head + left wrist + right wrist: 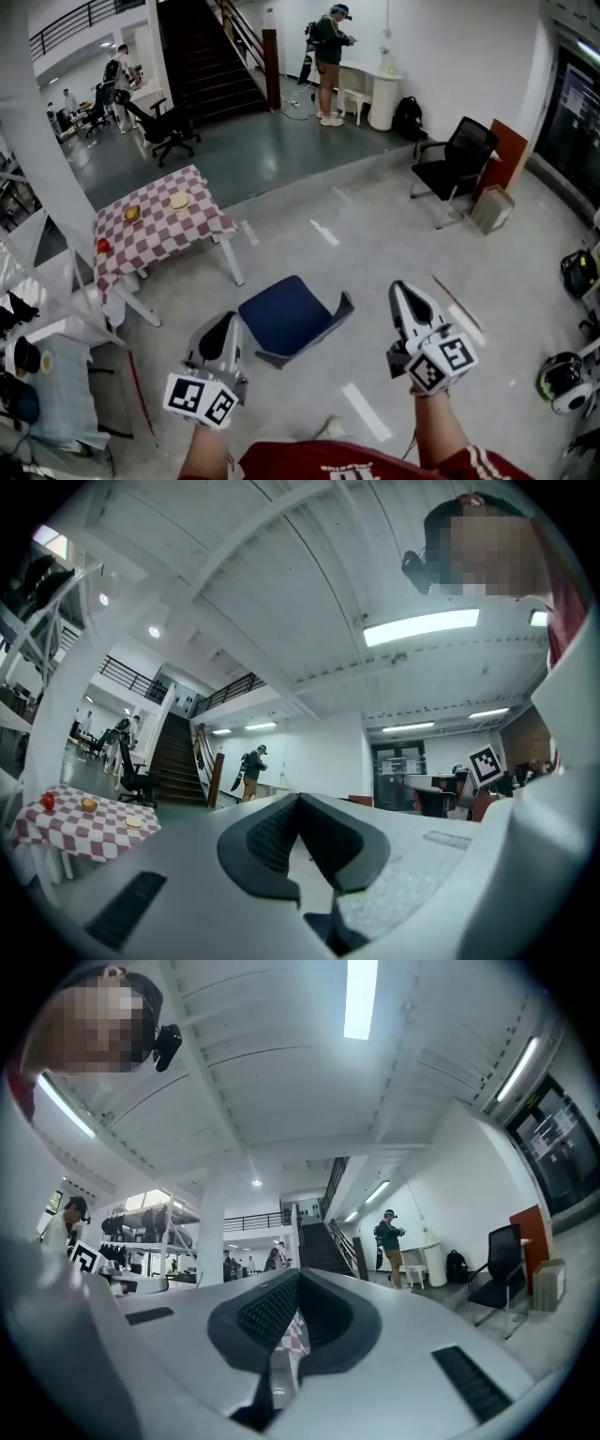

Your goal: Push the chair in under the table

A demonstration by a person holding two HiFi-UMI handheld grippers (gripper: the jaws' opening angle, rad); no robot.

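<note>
Holds left claw and right claw shut tight, empty, level, flanking the chair without touching it. Probably readies blunt closed tips for shoving rather than gripping. Sits between them on smooth grey floor: square blue padded seat, grey moulded shell. Stands well apart from the tabletop, red-and-white checked, on slanted white legs.

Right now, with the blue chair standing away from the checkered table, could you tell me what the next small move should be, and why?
Probably lower both shut grippers onto the near edge of the blue chair. The left gripper and right gripper flank it, and neither appears to touch it. The chair stands clear of the table, so contact should come before any push.
</note>
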